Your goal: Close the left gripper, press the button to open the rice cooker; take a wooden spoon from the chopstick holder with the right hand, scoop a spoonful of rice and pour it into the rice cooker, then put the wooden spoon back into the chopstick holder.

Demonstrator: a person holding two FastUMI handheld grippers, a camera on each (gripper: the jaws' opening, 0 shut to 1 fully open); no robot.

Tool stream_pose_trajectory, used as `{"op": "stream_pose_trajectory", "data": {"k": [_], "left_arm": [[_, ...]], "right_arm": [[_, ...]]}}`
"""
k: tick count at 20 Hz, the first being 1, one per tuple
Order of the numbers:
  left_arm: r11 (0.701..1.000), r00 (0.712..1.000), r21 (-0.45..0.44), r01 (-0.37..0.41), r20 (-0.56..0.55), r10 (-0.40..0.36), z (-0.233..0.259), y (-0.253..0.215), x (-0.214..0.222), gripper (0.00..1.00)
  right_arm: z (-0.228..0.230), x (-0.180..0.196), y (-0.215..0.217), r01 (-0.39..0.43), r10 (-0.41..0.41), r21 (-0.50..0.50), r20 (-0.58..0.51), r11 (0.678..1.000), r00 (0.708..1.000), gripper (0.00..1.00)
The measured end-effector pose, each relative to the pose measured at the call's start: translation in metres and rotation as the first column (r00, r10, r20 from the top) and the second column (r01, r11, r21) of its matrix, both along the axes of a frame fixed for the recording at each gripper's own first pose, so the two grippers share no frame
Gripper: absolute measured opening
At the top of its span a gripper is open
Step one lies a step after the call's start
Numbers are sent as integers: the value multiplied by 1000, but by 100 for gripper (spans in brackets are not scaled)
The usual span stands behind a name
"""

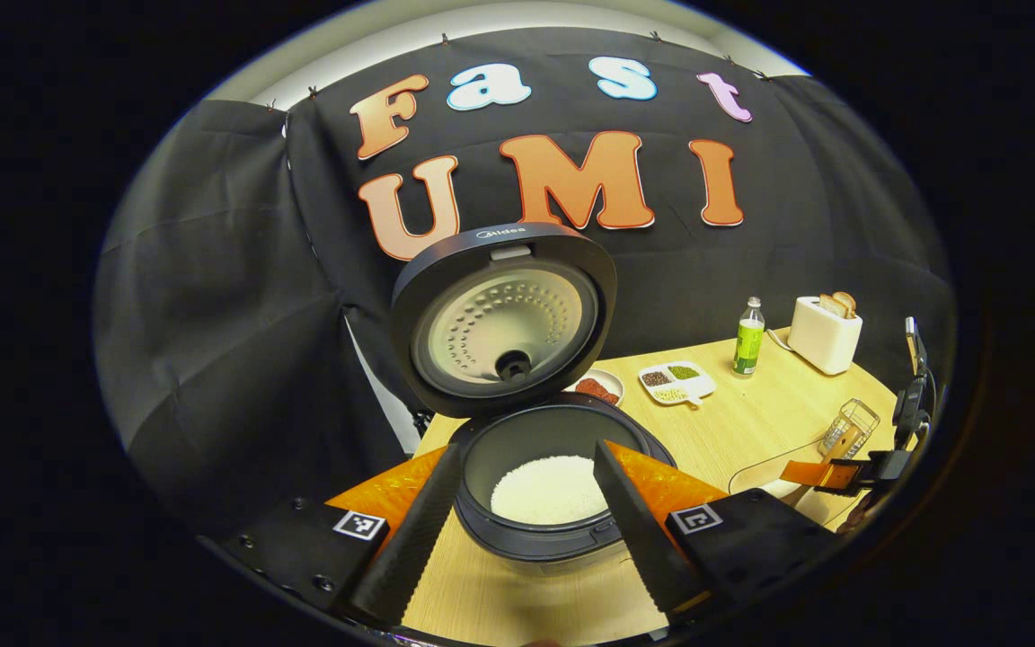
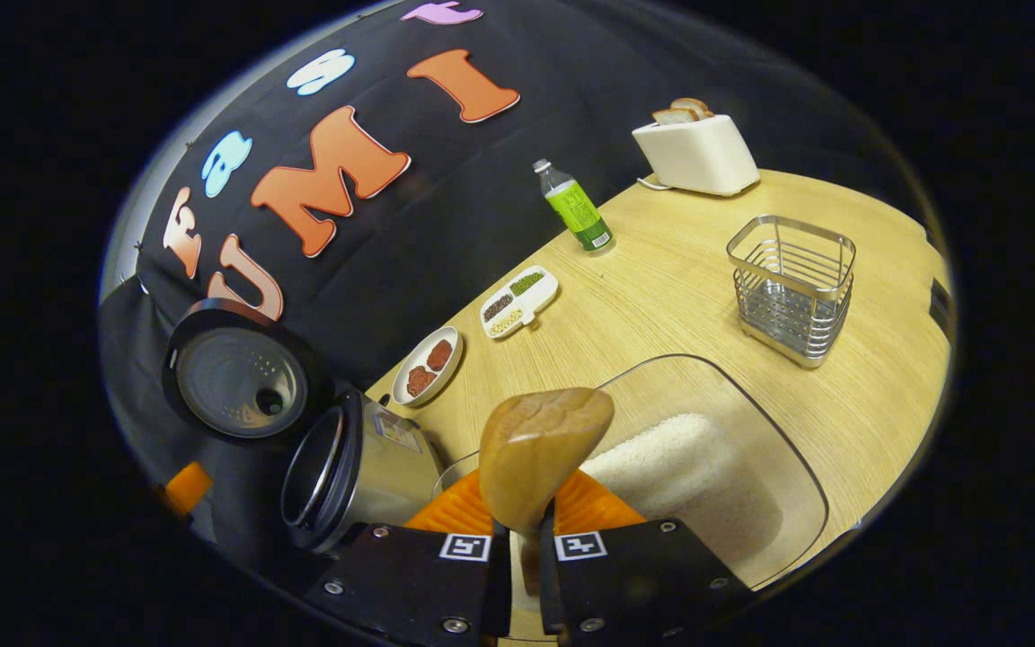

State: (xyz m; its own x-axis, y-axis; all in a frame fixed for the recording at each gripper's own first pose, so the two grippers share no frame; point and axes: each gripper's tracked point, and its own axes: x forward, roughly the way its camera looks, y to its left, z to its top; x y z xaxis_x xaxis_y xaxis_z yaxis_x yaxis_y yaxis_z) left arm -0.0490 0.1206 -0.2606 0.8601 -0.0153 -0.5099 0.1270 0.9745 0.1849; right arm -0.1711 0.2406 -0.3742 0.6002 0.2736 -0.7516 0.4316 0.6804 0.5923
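- From the left gripper view I see my left gripper (image 1: pixel 526 530) with its two fingers spread wide apart, holding nothing, poised just in front of the rice cooker (image 1: pixel 540 503)
- The cooker's lid (image 1: pixel 504 319) stands up open, and white rice (image 1: pixel 549 490) lies in the inner pot
- In the right gripper view my right gripper (image 2: pixel 525 539) is clamped on the handle of the wooden spoon (image 2: pixel 540 449), whose bowl sticks up ahead of the fingers
- The spoon bowl hangs over the clear tray (image 2: pixel 787 521) that holds a heap of rice (image 2: pixel 661 467); I think the bowl is empty, though I only see its back
- The chopstick holder (image 2: pixel 791 288), a wire basket, stands on the wooden table (image 2: pixel 661 296) beyond the tray, well apart from the spoon
- Along the far edge I see a toaster (image 2: pixel 697 153), a green bottle (image 2: pixel 576 211), a divided dish (image 2: pixel 519 301) and a small plate (image 2: pixel 428 367)
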Motion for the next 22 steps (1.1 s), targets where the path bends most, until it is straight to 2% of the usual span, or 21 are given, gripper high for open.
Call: {"op": "stream_pose_trajectory", "data": {"k": [1, 11, 12, 13, 20, 22], "left_arm": [[1000, 1000, 1, -2, -1, 2, 0, 0, -1, 99], [1000, 1000, 1, 11, 6, -11, 5, -16, 0, 99], [1000, 1000, 0, 13, 10, -13, 6, -18, 1, 92], [1000, 1000, -1, 14, 12, -14, 6, -20, 2, 92], [1000, 1000, -6, 5, 26, -5, 5, -28, 4, 92], [1000, 999, -11, -5, 33, 6, 6, -29, 4, 92]], "right_arm": [[1, 1, 2, -3, 3, 12, 2, 1000, 1000, 12], [5, 14, -8, 30, -32, 188, 6, 982, 999, 12], [4, 14, -14, 36, -37, 194, 3, 980, 999, 7], [2, 13, -22, 44, -45, 191, -2, 981, 999, 12], [17, 24, -85, 124, -131, 216, 21, 969, 991, 12], [28, 31, -93, 145, -158, 250, 34, 957, 987, 12]]}}
